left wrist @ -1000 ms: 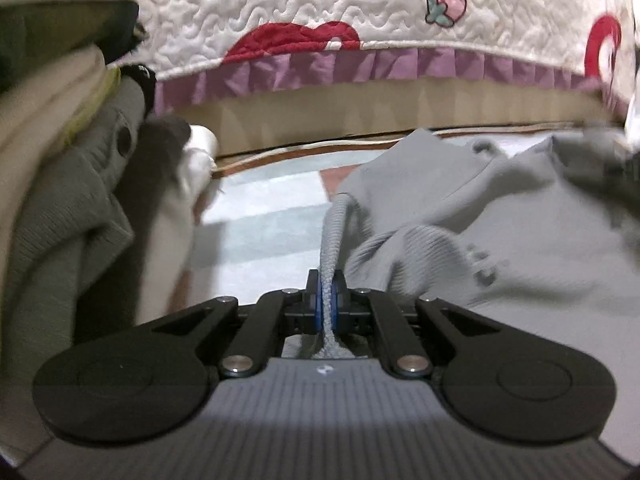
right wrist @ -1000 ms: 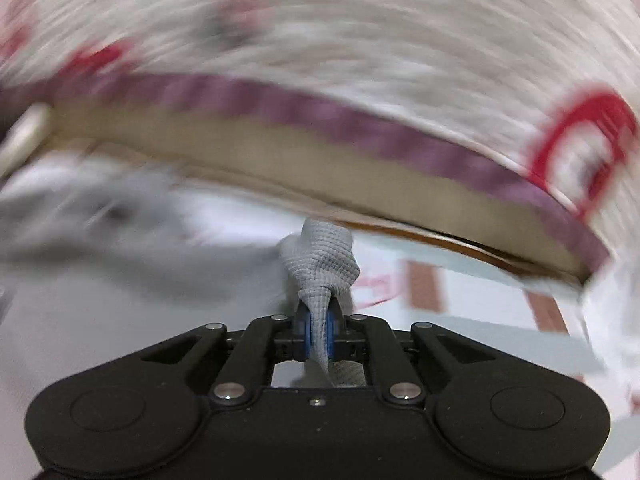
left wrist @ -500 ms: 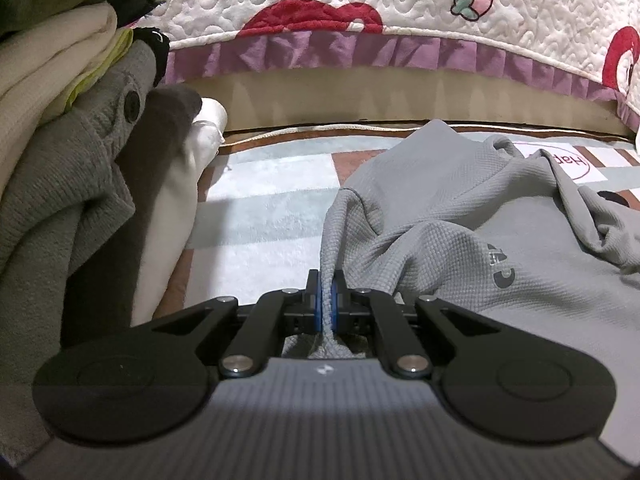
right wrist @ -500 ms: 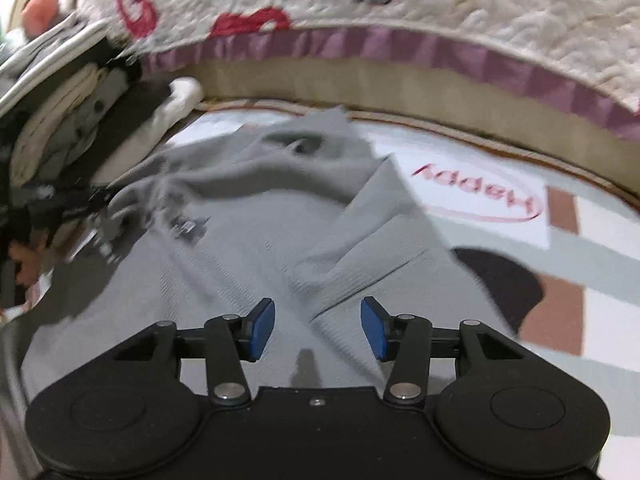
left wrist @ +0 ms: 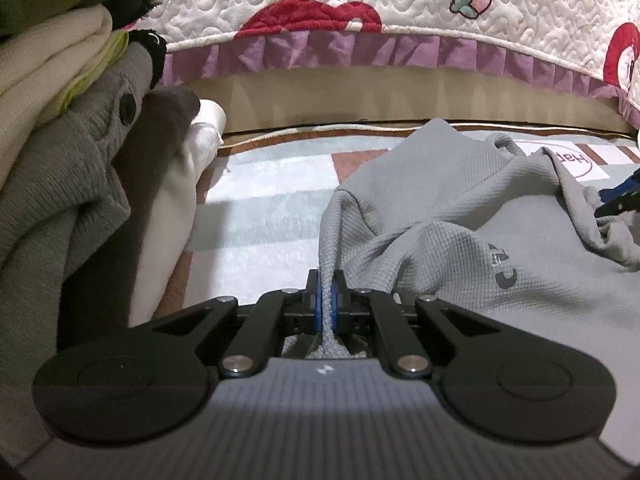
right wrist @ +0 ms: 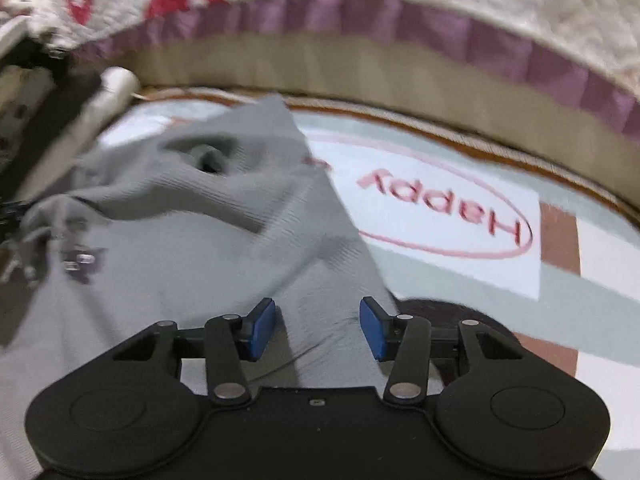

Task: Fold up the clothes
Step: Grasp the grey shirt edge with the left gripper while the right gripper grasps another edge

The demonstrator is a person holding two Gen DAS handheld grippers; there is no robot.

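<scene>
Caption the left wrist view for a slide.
Left tool shut on a grey shirt spread over a patterned rug, a clothes pile at left.

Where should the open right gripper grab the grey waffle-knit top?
Probably the straight edge of the grey waffle-knit top just ahead of the right gripper, approached from the rug side. It lies flat and exposed; the left gripper pinches the opposite side.

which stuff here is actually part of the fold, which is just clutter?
In play:
- grey waffle-knit top, spread on the mat
- left tool, shut on an edge of the top
- right tool, open above the top

Lying about:
- pile of cream and grey knit clothes at left
- white quilted bedspread with purple frill
- striped floor mat with a pink "Happy" oval
</scene>
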